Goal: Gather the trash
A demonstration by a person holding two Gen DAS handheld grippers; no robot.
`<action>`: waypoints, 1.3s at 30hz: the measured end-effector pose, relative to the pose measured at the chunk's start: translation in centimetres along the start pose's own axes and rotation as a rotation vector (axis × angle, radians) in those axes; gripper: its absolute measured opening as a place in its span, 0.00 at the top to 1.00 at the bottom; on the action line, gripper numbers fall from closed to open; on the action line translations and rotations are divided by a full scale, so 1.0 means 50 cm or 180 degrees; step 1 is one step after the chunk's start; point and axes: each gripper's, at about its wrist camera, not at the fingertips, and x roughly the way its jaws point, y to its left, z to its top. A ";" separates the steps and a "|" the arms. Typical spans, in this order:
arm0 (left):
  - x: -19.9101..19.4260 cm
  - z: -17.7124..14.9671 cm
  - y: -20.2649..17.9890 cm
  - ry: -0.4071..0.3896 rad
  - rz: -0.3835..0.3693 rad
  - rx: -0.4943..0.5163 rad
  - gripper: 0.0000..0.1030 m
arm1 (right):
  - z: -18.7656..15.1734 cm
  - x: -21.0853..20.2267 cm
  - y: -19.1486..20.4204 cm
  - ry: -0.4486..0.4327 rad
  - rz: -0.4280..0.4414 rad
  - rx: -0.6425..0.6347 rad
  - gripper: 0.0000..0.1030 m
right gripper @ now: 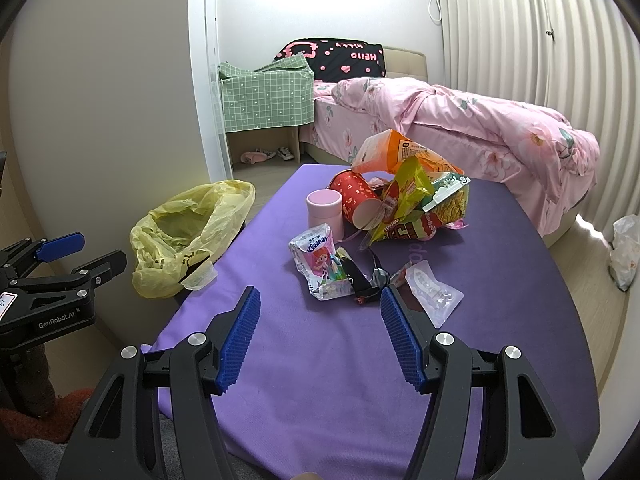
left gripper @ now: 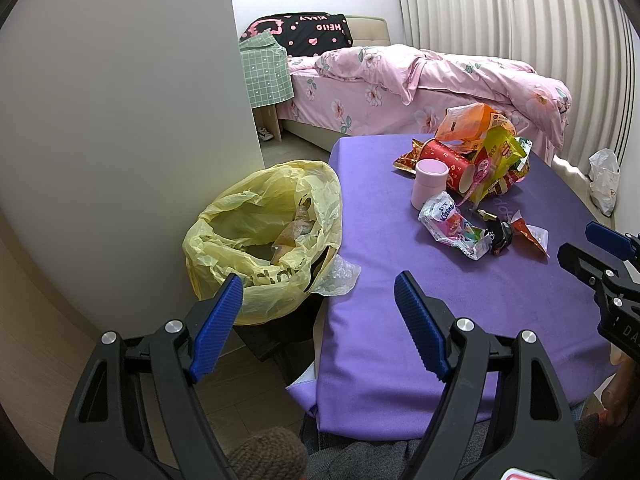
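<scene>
My left gripper [left gripper: 318,292] is spread wide and holds nothing, hanging over the near left edge of the table [left gripper: 384,344], one finger over the floor side and one over the purple cloth. My right gripper [right gripper: 316,316] is spread wide too, empty, low over the cloth with its tips just short of the nearest scraps.

Just ahead of the right tips lie one tissue pack [right gripper: 318,262], one clear plastic wrapper [right gripper: 434,294] and some small dark scraps [right gripper: 366,280] I cannot count surely. Past them stands one pink cup [right gripper: 325,210], touching one red tube [right gripper: 356,200] lying on its side. Behind that is a heap of snack bags; I count one orange bag [right gripper: 394,152], one yellow bag [right gripper: 408,188] and at least two more beneath.

One yellow trash bag [left gripper: 260,232] sits open just beside the table's left edge, with some trash already inside.
</scene>
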 end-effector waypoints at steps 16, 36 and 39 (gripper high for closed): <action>0.002 -0.003 0.000 0.0018 -0.0005 -0.0007 0.28 | -0.001 0.002 -0.001 0.0005 0.0002 0.0000 0.43; 0.050 0.025 -0.010 -0.0056 -0.0333 0.0000 0.28 | 0.019 0.032 -0.044 -0.0020 -0.0060 0.0057 0.43; 0.084 0.039 -0.026 -0.0079 -0.0439 0.0062 0.28 | 0.030 0.048 -0.084 -0.0048 -0.0202 0.0062 0.43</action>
